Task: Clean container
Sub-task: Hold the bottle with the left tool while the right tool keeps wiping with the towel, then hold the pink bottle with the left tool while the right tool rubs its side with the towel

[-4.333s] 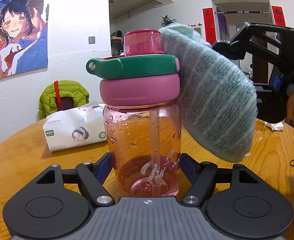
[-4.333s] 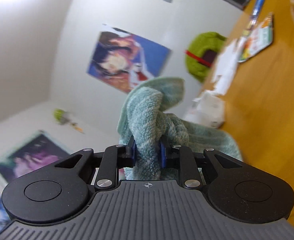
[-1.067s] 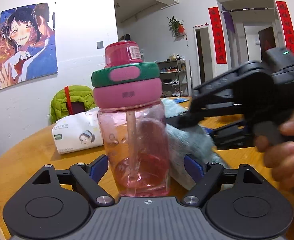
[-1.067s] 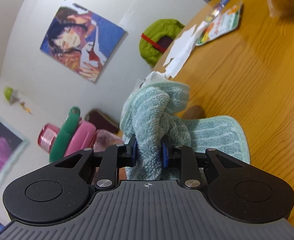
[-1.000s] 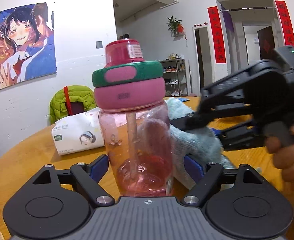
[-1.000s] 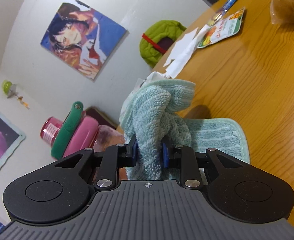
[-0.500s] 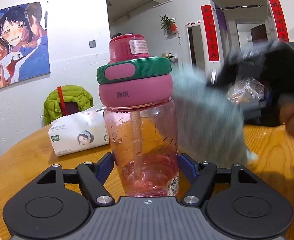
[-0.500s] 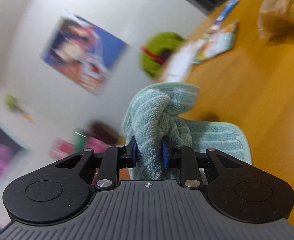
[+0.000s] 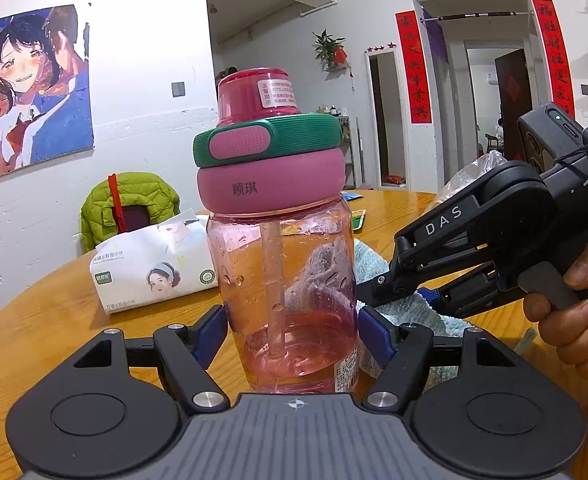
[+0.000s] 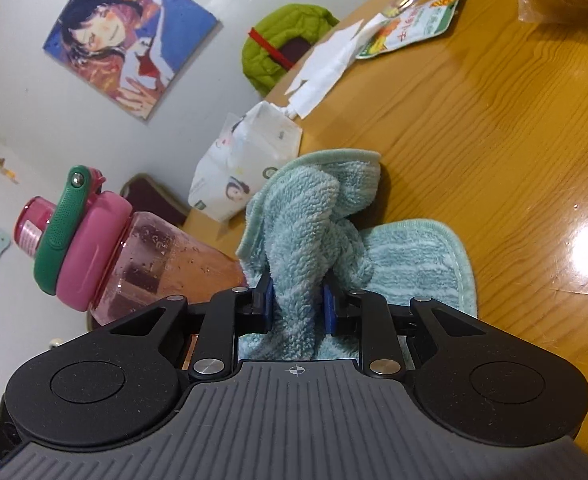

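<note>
Left wrist view: the left tool (image 9: 292,330) has its two blue pads pressed on the sides of the pink bottle (image 9: 286,280), low down near the bottom.
Left tool: its jaws have just been closing, with the bottle between them, and now they hold it tight.
Bottle: it stands up straight on the wooden surface (image 9: 42,320), right in front of the camera.
Bottle top: a pink lid (image 9: 268,186), a green band (image 9: 268,138) over it, and a small pink cap (image 9: 260,94) on the very top.
Inside the bottle: a straw (image 9: 272,272) and little water drops on the wall.
Right tool: it comes in from the right side, held by a hand (image 9: 577,304), and its tip is low down by the bottle's right side.
Cloth: a light blue cloth (image 9: 409,308) sits just beside the bottle, under the right tool's tip.
Behind the bottle: a white pack of tissues (image 9: 150,268) lies on the surface.
Right wrist view: the right tool (image 10: 297,306) is almost closed and pinches a bunch of the cloth (image 10: 309,232) between its pads.
Cloth here: the rest of it spreads out flat on the surface (image 10: 513,140) to the right.
Bottle here: the bottle (image 10: 134,256) is on the left of the cloth and looks tipped, because the camera is turned.
Touching: I cannot tell if the cloth touches the bottle.
Farther away: the tissues (image 10: 242,168), some paper (image 10: 325,68) and a colourful packet (image 10: 417,24).
</note>
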`<state>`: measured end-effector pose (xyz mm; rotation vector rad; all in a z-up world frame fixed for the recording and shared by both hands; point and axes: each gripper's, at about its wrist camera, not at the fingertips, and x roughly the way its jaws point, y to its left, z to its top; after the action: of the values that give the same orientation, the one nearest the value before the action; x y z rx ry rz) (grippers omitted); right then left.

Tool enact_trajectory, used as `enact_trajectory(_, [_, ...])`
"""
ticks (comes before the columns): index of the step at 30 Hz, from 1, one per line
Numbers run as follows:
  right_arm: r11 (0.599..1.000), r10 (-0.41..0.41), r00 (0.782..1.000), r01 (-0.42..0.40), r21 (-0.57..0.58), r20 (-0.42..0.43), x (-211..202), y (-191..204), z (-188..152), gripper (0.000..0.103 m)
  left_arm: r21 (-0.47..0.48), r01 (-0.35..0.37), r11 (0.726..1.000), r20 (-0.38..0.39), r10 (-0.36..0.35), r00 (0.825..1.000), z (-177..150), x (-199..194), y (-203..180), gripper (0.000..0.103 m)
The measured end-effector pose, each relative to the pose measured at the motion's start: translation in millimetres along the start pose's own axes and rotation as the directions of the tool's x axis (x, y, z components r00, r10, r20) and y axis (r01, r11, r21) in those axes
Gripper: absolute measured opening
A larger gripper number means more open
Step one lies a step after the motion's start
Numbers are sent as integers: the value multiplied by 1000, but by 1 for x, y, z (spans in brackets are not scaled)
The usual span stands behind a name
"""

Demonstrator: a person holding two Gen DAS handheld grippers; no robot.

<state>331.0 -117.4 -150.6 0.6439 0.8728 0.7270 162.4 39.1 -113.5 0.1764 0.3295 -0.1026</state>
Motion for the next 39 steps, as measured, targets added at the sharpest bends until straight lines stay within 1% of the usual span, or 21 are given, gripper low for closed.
enact_trajectory(7, [998,-34,999,35,-43,32,-3,5,-3,25,-5,-2,1000,1,2,1000,0,0,-1,70])
enact_trajectory(10, [998,-48,997,51,-48,53,-5,8,-6,24,-27,6,1000,-9,-6,1000,0,-1,1,70])
enact_trajectory(11, [999,-29,997,32,-41,77,-10,7,-5,23,-44,12,999,-17,-13,1000,0,-1,3,74])
enact_trajectory(12, [999,-9,995,13,-35,103,-15,7,-4,23,-60,14,998,-22,-16,1000,-1,-3,4,75])
enact_trajectory(14, [999,44,987,-43,-14,157,-25,5,-3,23,-71,-12,997,-12,11,1000,0,-9,2,76])
enact_trajectory(16, [991,126,968,-132,16,215,-36,0,0,23,-59,-41,997,11,42,999,3,-17,-3,75])
enact_trajectory(17, [982,177,955,-188,24,238,-41,-2,1,23,-47,-33,998,23,34,999,4,-20,-6,73])
enact_trajectory(18, [971,223,942,-238,30,250,-43,-3,2,23,-34,-20,999,30,21,999,4,-21,-9,75])
enact_trajectory(19, [957,268,930,-286,39,250,-43,-3,2,23,-18,-25,1000,30,25,999,4,-20,-12,75])
enact_trajectory(20, [947,299,925,-318,46,233,-39,-2,2,23,0,-32,999,31,32,999,3,-20,-14,75])
enact_trajectory(21, [945,308,929,-324,47,204,-35,-1,2,23,18,-42,999,31,42,999,2,-19,-15,75])
enact_trajectory(22, [958,272,944,-285,42,185,-31,2,2,24,23,-43,999,31,42,999,2,-18,-13,75])
enact_trajectory(24, [988,149,984,-152,30,93,-18,4,2,24,4,-28,1000,31,28,999,3,-16,-8,74])
enact_trajectory(25, [997,77,996,-78,26,39,-11,4,1,24,0,-24,1000,30,24,999,3,-15,-6,74])
enact_trajectory(26, [1000,16,1000,-16,20,-5,-3,3,-1,24,2,-28,1000,29,28,999,3,-14,-6,74])
enact_trajectory(29, [1000,0,1000,0,5,-11,-1,3,-2,24,-2,-34,999,27,34,999,3,-14,-6,75])
enact_trajectory(31, [1000,-1,1000,1,3,7,-2,3,-2,24,-27,-36,999,14,36,999,2,-15,-6,82])
enact_trajectory(33, [1000,4,999,-4,2,35,-4,2,-2,24,-34,-83,996,0,83,997,2,-17,-10,84])
enact_trajectory(35, [1000,21,996,-23,13,90,-9,0,0,24,-13,-145,989,-5,145,989,2,-20,-16,84])
enact_trajectory(36, [999,27,992,-29,16,120,-12,-1,1,24,-4,-162,987,-8,162,987,3,-21,-20,83])
enact_trajectory(39, [997,57,979,-66,38,198,-15,-3,5,24,10,-116,993,-27,116,993,2,-21,-27,82])
